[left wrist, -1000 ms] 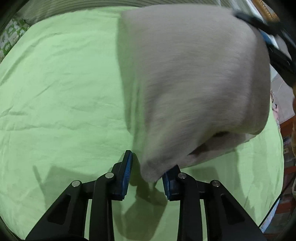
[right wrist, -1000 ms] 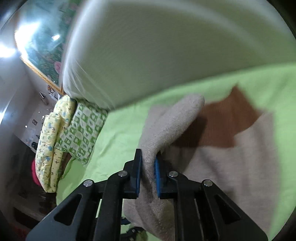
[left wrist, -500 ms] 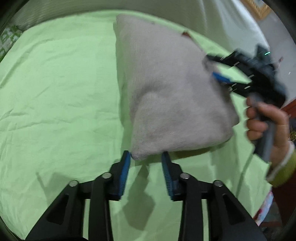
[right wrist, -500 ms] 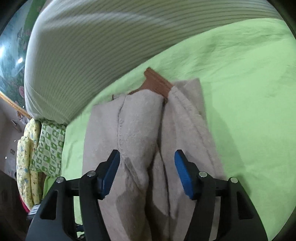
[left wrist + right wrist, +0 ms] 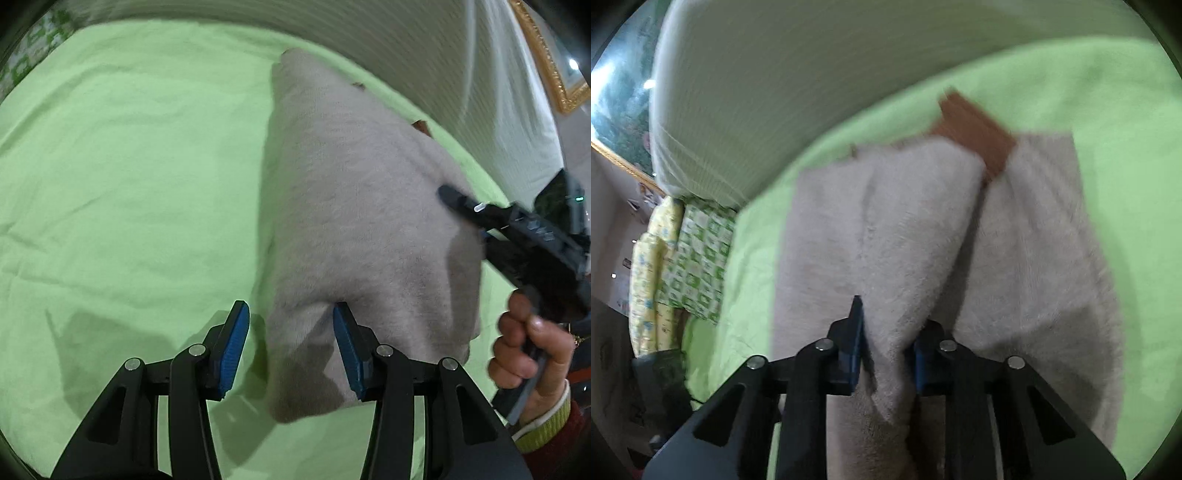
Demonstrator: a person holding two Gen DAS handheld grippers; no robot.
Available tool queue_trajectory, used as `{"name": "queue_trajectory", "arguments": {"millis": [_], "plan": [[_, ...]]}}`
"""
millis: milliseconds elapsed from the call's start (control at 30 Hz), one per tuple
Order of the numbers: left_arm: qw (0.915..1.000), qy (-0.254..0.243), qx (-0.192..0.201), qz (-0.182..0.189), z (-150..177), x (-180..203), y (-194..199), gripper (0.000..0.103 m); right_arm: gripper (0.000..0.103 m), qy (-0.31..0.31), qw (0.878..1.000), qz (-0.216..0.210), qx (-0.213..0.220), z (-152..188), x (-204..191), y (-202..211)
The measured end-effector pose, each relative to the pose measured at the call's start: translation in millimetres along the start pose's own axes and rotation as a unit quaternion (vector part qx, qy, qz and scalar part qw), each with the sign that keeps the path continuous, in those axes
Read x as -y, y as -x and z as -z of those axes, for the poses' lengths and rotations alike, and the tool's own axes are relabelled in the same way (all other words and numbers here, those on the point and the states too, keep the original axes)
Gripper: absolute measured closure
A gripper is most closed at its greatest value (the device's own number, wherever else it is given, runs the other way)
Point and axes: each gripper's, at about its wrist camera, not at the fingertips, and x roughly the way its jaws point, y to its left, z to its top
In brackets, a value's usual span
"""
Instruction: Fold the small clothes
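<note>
We are working over a bed covered with a light green cotton sheet (image 5: 122,177). The beige fleece garment with a brown ribbed band (image 5: 886,236) is lying on this sheet, partly folded, with one layer doubled over another.

Left hand-held gripper (image 5: 291,350): we are holding its blue-padded fingers (image 5: 233,350) wide apart. The near corner of the garment (image 5: 354,229) is sitting between them, and the right pad is touching the cloth edge; the left pad is standing clear over the sheet.

Right hand-held gripper (image 5: 886,347): we are keeping its fingers drawn in on a raised fold of the beige fleece, which is bunching between the two blue pads. From the left wrist view, the same tool (image 5: 517,236) is reaching in at the garment's right edge, and the person's bare right hand (image 5: 532,354) is gripping its handle.

The brown ribbed band (image 5: 975,133) is showing at the far end of the garment. Beyond the sheet we are seeing a pale striped pillow (image 5: 798,92) and, at the left, a stack of green-and-yellow patterned folded cloths (image 5: 683,266). The right wrist view is slightly blurred.
</note>
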Motion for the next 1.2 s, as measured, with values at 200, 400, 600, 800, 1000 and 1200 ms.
{"name": "queue_trajectory", "arguments": {"millis": [200, 400, 600, 800, 1000, 1200], "plan": [[0.9991, -0.039, 0.011, 0.014, -7.6, 32.8, -5.0, 0.041, 0.082, 0.106, 0.992, 0.027, 0.055, -30.0, -37.4, 47.1], [0.9973, -0.062, -0.038, 0.007, 2.4, 43.9, -37.7, 0.038, 0.068, 0.015, 0.991, 0.128, -0.025, -20.7, 55.0, -4.3], [0.9973, -0.064, -0.036, 0.005, 11.2, 44.4, -32.7, 0.036, 0.058, -0.01, 0.993, 0.114, 0.035, -7.1, 61.4, 26.0], [0.9992, -0.029, -0.023, 0.016, 6.3, 24.6, -7.5, 0.034, 0.057, -0.007, 0.992, 0.108, 0.06, 9.4, 53.7, 59.9], [0.9994, -0.02, -0.025, 0.013, 9.2, 10.9, -0.4, 0.033, 0.057, 0.001, 0.993, 0.116, 0.029, 52.6, 48.3, 58.4], [0.9971, -0.055, -0.052, 0.0, 28.6, 25.4, -17.6, 0.032, 0.064, 0.019, 0.99, 0.14, -0.003, 73.3, 54.0, 47.5]]}}
